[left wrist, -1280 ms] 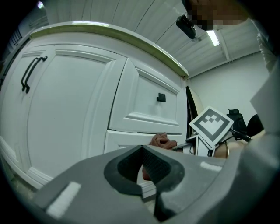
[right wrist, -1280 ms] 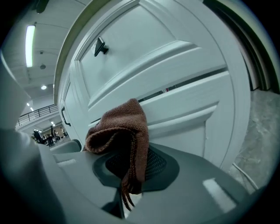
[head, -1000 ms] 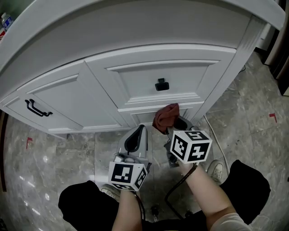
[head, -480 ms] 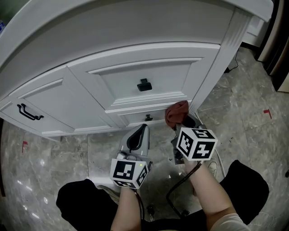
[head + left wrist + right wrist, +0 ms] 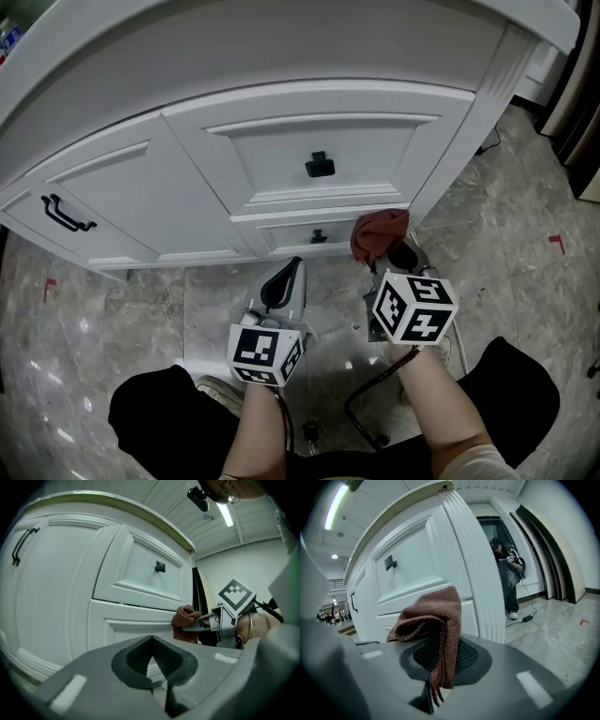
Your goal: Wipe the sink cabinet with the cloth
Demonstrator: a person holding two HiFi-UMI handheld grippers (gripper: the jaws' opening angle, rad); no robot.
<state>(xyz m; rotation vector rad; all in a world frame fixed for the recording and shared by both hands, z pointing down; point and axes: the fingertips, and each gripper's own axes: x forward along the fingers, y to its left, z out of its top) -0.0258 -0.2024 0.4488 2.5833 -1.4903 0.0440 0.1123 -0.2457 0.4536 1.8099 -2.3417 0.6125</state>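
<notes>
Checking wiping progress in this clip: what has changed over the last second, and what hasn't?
The right gripper has carried the cloth rightward along the lower drawer, from below the knob to near the corner post. It stays shut on the cloth. The left gripper stays shut and empty, held back from the cabinet.

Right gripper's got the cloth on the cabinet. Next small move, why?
Probably sweep the right gripper left along the lower drawer front: the cloth it clamps sits at that panel's right end, beside the corner post, so the rest lies leftward.
</notes>
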